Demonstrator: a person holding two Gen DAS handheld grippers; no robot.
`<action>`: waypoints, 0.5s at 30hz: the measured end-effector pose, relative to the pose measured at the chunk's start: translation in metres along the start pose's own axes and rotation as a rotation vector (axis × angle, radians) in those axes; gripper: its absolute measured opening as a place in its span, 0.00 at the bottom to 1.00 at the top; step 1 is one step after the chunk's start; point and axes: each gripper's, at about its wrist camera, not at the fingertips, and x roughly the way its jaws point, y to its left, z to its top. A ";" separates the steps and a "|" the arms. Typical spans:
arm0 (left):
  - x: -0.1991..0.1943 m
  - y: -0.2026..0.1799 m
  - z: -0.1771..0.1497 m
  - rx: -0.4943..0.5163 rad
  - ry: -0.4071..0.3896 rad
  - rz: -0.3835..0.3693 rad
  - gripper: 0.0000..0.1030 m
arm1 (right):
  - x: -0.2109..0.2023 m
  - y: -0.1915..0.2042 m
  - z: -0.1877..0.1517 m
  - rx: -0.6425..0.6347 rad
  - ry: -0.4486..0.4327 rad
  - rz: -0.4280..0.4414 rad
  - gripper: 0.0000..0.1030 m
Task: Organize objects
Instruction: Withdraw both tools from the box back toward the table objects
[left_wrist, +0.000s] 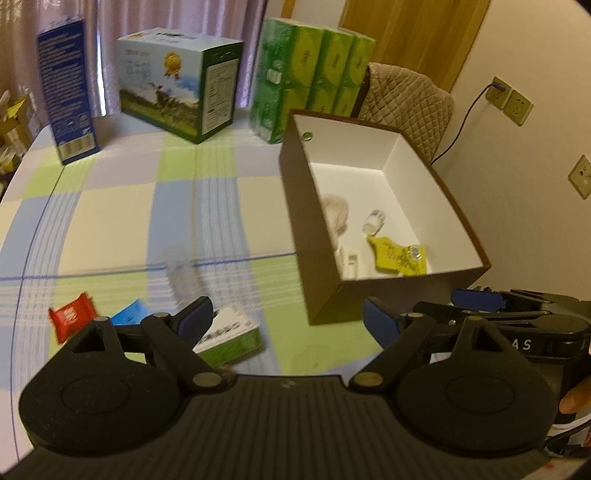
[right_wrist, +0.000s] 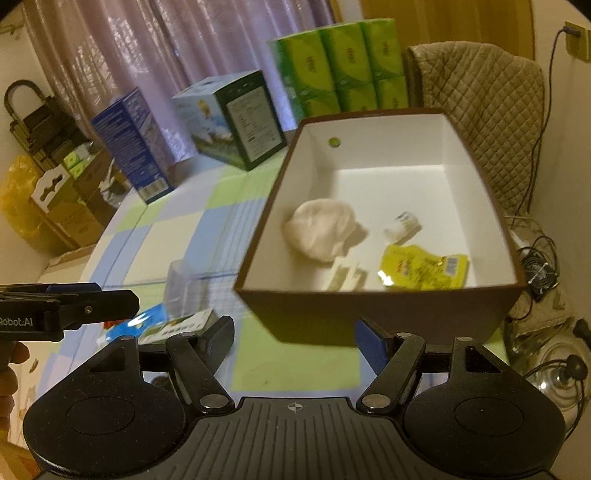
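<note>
A brown box (left_wrist: 295, 206) with a white inside stands on the checked tablecloth. It holds a white cloth ball (right_wrist: 321, 232), a small bottle (right_wrist: 400, 225), a yellow packet (right_wrist: 424, 269) and a small white piece (right_wrist: 345, 277). My left gripper (left_wrist: 286, 317) is open and holds nothing; it hovers left of the box, just above a white-and-green carton (left_wrist: 232, 334). A red packet (left_wrist: 70, 317), a blue packet (left_wrist: 129, 312) and a blurred clear container (left_wrist: 181, 269) lie nearby. My right gripper (right_wrist: 295, 336) is open and empty in front of the box's near wall (right_wrist: 369, 317).
At the table's far side stand a tall blue carton (left_wrist: 68, 92), a landscape-printed box (left_wrist: 177, 85) and stacked green tissue packs (left_wrist: 314, 74). A quilted chair (left_wrist: 406, 103) is behind the brown box. Bags and cartons (right_wrist: 55, 192) fill the floor at left, cables and a fan (right_wrist: 539, 273) at right.
</note>
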 end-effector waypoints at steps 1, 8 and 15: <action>-0.002 0.005 -0.004 -0.006 0.003 0.005 0.83 | 0.001 0.005 -0.002 -0.004 0.005 0.003 0.68; -0.020 0.044 -0.033 -0.065 0.027 0.051 0.83 | 0.016 0.039 -0.019 -0.044 0.049 0.028 0.68; -0.033 0.089 -0.062 -0.149 0.056 0.130 0.83 | 0.037 0.072 -0.033 -0.085 0.097 0.067 0.68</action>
